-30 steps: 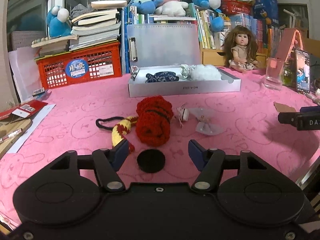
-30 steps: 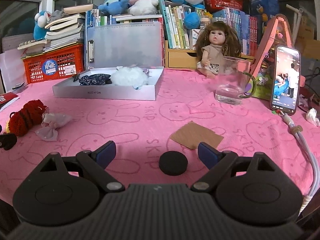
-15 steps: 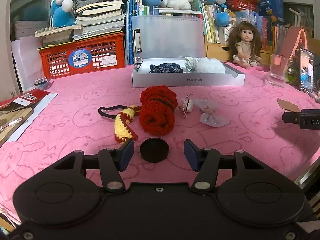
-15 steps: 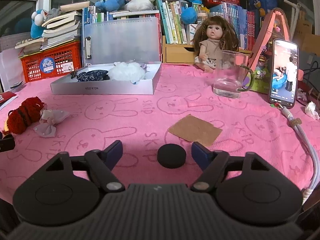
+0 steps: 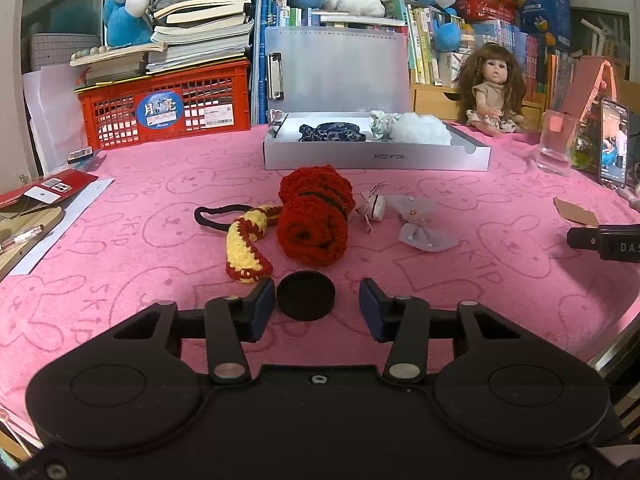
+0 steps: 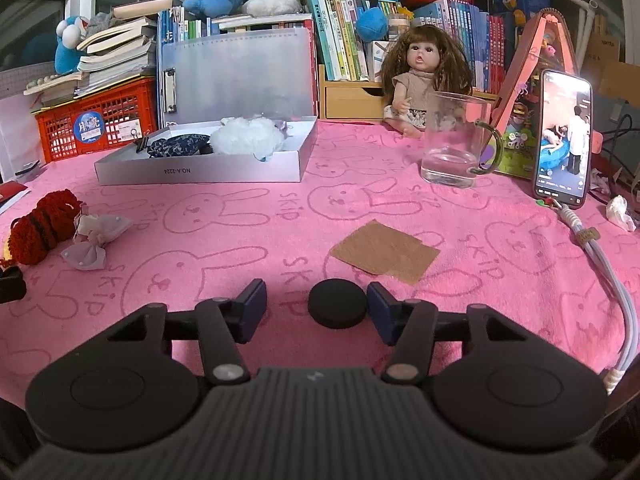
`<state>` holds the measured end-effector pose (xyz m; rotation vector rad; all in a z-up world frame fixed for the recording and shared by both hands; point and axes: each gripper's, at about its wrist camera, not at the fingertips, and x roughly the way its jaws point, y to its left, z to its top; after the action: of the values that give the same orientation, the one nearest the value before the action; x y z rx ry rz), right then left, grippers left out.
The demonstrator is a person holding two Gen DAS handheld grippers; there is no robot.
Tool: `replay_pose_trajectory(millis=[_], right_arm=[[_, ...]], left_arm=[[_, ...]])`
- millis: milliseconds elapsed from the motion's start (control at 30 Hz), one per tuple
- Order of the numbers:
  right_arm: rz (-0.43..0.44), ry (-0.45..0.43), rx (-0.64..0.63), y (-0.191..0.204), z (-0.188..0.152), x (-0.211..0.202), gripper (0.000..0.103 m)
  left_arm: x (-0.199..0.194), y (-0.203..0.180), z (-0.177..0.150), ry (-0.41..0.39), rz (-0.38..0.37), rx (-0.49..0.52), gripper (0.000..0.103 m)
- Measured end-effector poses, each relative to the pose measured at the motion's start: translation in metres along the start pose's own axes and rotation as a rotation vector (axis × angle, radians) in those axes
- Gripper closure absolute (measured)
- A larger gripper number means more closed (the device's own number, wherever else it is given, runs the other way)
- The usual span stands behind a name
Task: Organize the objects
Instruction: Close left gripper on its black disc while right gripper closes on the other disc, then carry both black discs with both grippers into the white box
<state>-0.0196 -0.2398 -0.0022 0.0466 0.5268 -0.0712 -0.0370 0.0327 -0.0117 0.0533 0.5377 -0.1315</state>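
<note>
A red crocheted bundle [image 5: 314, 220] with a yellow-and-red knitted strip [image 5: 244, 246] and a black elastic loop lies on the pink cloth, just beyond my open left gripper [image 5: 318, 308]. A pale grey bow [image 5: 420, 228] lies to its right. The bundle [image 6: 42, 224] and bow [image 6: 94, 236] also show at the far left of the right wrist view. A grey open box [image 5: 376, 156] holds a dark patterned cloth [image 5: 330, 132] and white fluff [image 5: 420, 132]. My right gripper [image 6: 316, 310] is open and empty over bare cloth.
A brown card piece [image 6: 384, 250] lies ahead of the right gripper. A glass mug [image 6: 456, 140], a lit phone [image 6: 564, 136] with its cable, a doll [image 6: 420, 80], a red crate [image 5: 166, 108] and books line the back. Papers lie at the left edge [image 5: 44, 196].
Both grippers have narrowed their openings somewhat. The left gripper view has shifted slightly, with the red bundle a bit farther ahead. Nothing on the table has moved.
</note>
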Motion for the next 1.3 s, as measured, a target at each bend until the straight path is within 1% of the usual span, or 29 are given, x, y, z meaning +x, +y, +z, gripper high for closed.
replay_pose_trajectory(millis=[33,67,100,133,167,300,700,1067,1300], right_arm=[[-0.001,0.0,0.001,0.0,0.0,0.0,0.048],[-0.004,-0.001,0.002,0.0,0.0,0.0,0.052],[-0.008,-0.001,0.005,0.0,0.0,-0.001,0.056],[-0.011,-0.002,0.009,0.0,0.0,-0.001,0.058],[-0.014,-0.004,0.013,-0.001,0.0,-0.001,0.061],[-0.021,-0.005,0.021,-0.002,0.001,-0.001,0.067],[-0.001,-0.012,0.035,-0.001,0.002,-0.003,0.067],[0.022,-0.025,0.017,0.006,0.005,-0.005,0.067],[0.054,-0.03,-0.005,0.016,0.01,-0.002,0.067]], left_arm=[[0.0,-0.001,0.0,-0.001,0.0,0.0,0.063],[-0.001,-0.001,0.0,-0.002,-0.001,-0.001,0.069],[-0.001,-0.001,0.0,-0.004,-0.002,-0.004,0.073],[-0.001,-0.001,0.0,-0.004,-0.001,-0.006,0.073],[-0.001,-0.002,0.0,-0.006,0.0,-0.008,0.073],[-0.002,-0.004,-0.001,-0.01,-0.008,-0.01,0.073],[-0.003,-0.008,0.002,-0.021,-0.026,-0.005,0.073],[-0.001,-0.016,0.01,-0.039,-0.054,-0.001,0.073],[0.002,-0.023,0.019,-0.057,-0.069,0.011,0.073]])
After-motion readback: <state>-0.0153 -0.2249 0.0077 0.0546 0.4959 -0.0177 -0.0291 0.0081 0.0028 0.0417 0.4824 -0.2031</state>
